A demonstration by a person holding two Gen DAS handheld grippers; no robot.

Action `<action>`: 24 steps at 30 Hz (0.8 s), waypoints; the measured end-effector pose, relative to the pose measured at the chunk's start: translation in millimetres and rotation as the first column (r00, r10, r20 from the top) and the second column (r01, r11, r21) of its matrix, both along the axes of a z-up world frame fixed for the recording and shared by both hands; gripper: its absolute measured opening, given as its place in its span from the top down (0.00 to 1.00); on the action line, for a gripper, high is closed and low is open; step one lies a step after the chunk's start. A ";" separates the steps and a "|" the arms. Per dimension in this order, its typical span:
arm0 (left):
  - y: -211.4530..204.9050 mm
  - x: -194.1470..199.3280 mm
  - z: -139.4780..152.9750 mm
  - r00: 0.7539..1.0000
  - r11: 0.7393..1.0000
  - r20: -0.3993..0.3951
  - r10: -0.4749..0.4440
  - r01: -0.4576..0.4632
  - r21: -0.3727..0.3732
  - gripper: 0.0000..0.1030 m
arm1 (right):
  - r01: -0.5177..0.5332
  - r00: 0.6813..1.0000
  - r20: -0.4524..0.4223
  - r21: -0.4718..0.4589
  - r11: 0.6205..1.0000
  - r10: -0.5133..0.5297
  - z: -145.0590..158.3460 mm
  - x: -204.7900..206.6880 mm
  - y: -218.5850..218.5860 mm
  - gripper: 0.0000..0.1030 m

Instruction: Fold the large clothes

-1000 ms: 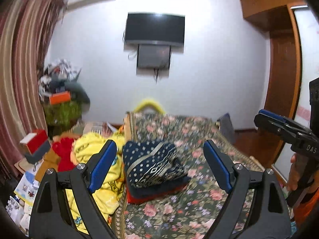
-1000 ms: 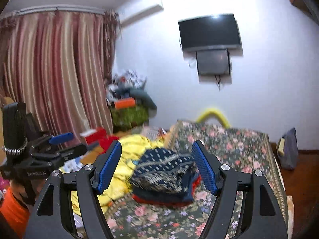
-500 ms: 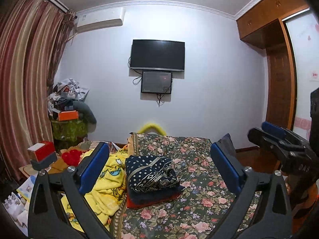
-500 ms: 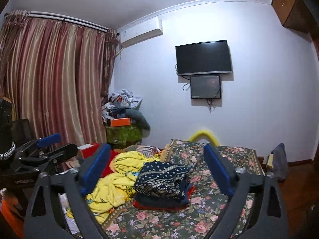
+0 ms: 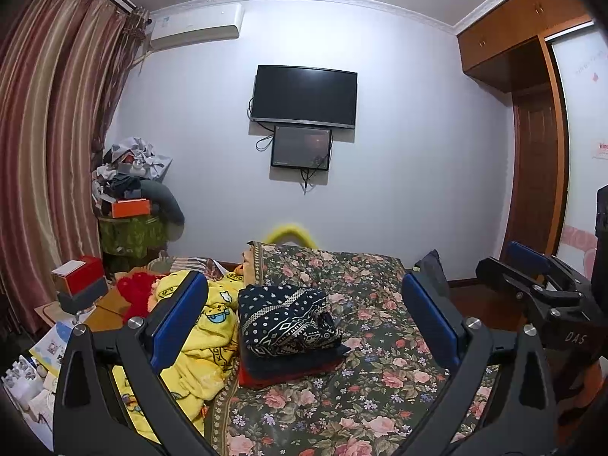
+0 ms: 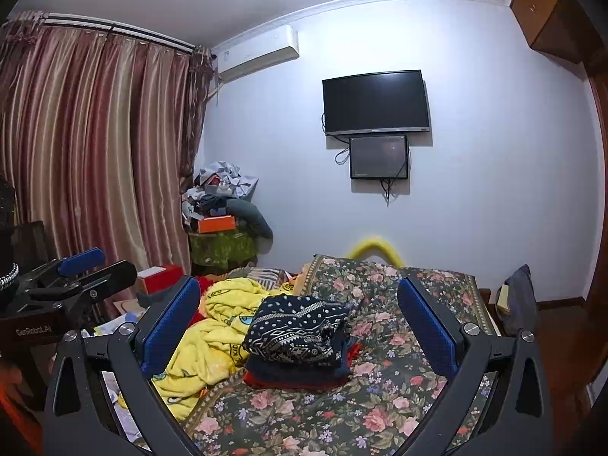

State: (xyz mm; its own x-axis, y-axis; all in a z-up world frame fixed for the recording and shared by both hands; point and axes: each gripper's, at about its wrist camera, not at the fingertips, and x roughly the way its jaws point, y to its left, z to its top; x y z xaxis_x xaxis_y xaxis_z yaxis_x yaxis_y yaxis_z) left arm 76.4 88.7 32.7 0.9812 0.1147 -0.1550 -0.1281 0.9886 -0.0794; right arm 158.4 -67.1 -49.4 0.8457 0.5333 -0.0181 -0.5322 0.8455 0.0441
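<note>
A pile of folded clothes (image 5: 285, 336) sits on the bed with the dark flowery cover (image 5: 364, 387). The top piece is a dark blue cloth with white dots and zigzag shapes (image 6: 298, 328). Under it lies a plain dark blue piece, and a red piece (image 6: 296, 382) is at the very bottom of the pile.

Just beside the pile, on its curtain side, a big soft yellow blanket with cartoon pictures (image 5: 205, 338) lies all crumpled up. It touches the pile.

The left hand-held gripper (image 5: 304, 323) is in the air in front of the pile. Its two blue pads are spread wide apart, and nothing is between them. The right hand-held gripper (image 6: 298, 326) is also in front of the pile, on the wardrobe side of the left one. Its blue pads are spread wide too, and it holds nothing. Neither one touches the pile.

Far behind the pile, a black flat television (image 5: 304, 97) hangs on the white wall, with a smaller dark screen (image 5: 301, 147) right under it. A messy heap of things with an orange box (image 5: 130, 207) stands in the corner past the yellow blanket, near the long striped pink curtain (image 6: 87, 152).
</note>
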 end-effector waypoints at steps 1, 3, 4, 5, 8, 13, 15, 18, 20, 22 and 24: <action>0.8 -0.1 -0.3 1.000 1.000 0.000 0.000 0.000 0.000 0.01 | -0.001 1.000 -0.002 0.000 1.000 0.001 0.4 0.0 -0.3 0.00; 1.5 0.6 -0.8 1.000 1.000 -0.003 -0.005 0.005 -0.004 0.01 | -0.003 1.000 -0.006 -0.002 1.000 0.003 -1.2 0.0 0.1 0.00; 1.8 1.2 -1.3 1.000 1.000 -0.006 -0.006 0.006 -0.005 0.01 | -0.002 1.000 -0.006 -0.002 1.000 0.002 -2.0 -0.4 0.3 0.00; 1.6 1.4 -2.0 1.000 1.000 -0.007 -0.005 0.005 -0.006 0.01 | -0.001 1.000 -0.008 -0.004 1.000 0.001 -1.3 -0.4 -0.3 0.00; 3.4 2.9 -3.8 1.000 1.000 -0.015 -0.007 0.007 -0.013 0.01 | -0.006 1.000 -0.018 -0.003 1.000 0.006 -3.4 -0.2 -0.2 0.00; 4.0 6.2 -6.4 0.999 1.000 -0.031 -0.014 0.013 -0.016 0.01 | -0.004 1.000 -0.028 -0.003 1.000 0.004 -4.0 -0.8 -0.6 0.00; 3.7 6.9 -7.2 0.999 1.000 -0.034 -0.012 0.011 -0.012 0.01 | -0.005 0.999 -0.033 -0.001 1.000 0.005 -3.7 -0.6 -1.6 0.00; 2.7 8.0 -8.5 0.999 1.000 -0.037 -0.013 0.012 -0.012 0.01 | -0.006 0.999 -0.037 0.002 1.000 0.006 -2.9 -0.5 -2.9 0.00; 2.3 8.5 -9.2 0.999 1.000 -0.039 -0.012 0.011 -0.012 0.01 | -0.002 0.999 -0.040 0.001 1.000 0.002 -2.6 -0.5 -3.5 0.00; 2.1 9.9 -10.0 0.999 1.000 -0.044 -0.009 0.009 -0.011 0.01 | -0.001 0.999 -0.043 -0.001 1.000 0.001 -3.1 0.3 -3.7 0.00; 2.3 11.3 -10.7 0.999 1.000 -0.048 -0.011 0.010 -0.012 0.01 | 0.000 0.999 -0.046 -0.001 1.000 0.000 -3.1 0.7 -4.2 0.00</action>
State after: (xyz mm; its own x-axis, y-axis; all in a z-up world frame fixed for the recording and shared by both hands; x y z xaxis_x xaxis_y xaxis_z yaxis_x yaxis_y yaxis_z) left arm 87.7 91.0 22.0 0.9738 0.1021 -0.2031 -0.1215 0.9889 -0.0854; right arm 159.1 -71.3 -52.5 0.8437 0.5336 -0.0578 -0.5300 0.8453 0.0677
